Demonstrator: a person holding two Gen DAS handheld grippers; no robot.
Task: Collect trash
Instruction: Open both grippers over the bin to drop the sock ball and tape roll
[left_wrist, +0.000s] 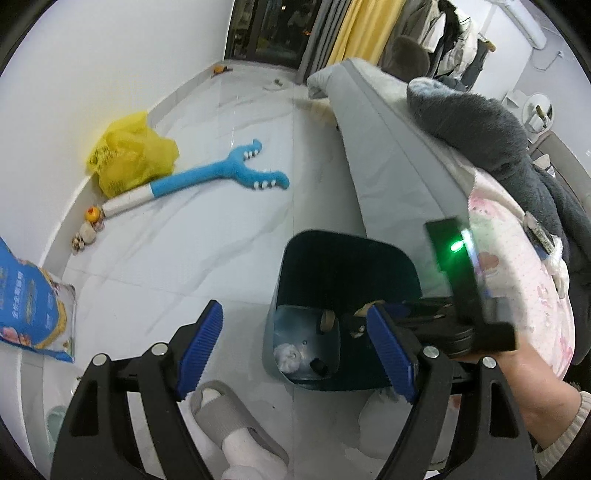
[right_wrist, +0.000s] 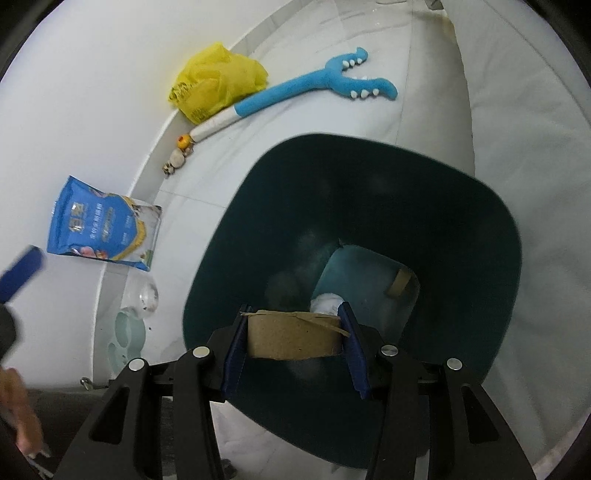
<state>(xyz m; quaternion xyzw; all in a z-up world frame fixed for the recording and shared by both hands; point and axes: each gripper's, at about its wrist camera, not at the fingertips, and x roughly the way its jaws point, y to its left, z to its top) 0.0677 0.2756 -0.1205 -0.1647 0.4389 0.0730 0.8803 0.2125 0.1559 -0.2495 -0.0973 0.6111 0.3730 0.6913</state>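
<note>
A dark teal trash bin (right_wrist: 369, 192) stands on the floor beside the bed; it also shows in the left wrist view (left_wrist: 332, 258). My right gripper (right_wrist: 293, 332) is shut on a brown cardboard roll (right_wrist: 291, 334) and holds it over the bin's mouth. Inside the bin lie a crumpled white tissue (right_wrist: 325, 301) and a small cardboard piece (right_wrist: 399, 282). My left gripper (left_wrist: 295, 350) is open and empty, left of the bin above the floor. The right gripper (left_wrist: 436, 321) shows in the left wrist view over the bin.
A yellow plastic bag (left_wrist: 129, 158), a blue plush toy (left_wrist: 221, 173) and a blue food pouch (left_wrist: 29, 306) lie on the floor by the wall. A bed (left_wrist: 388, 166) with blankets stands at the right. My slippered foot (left_wrist: 229, 424) is below.
</note>
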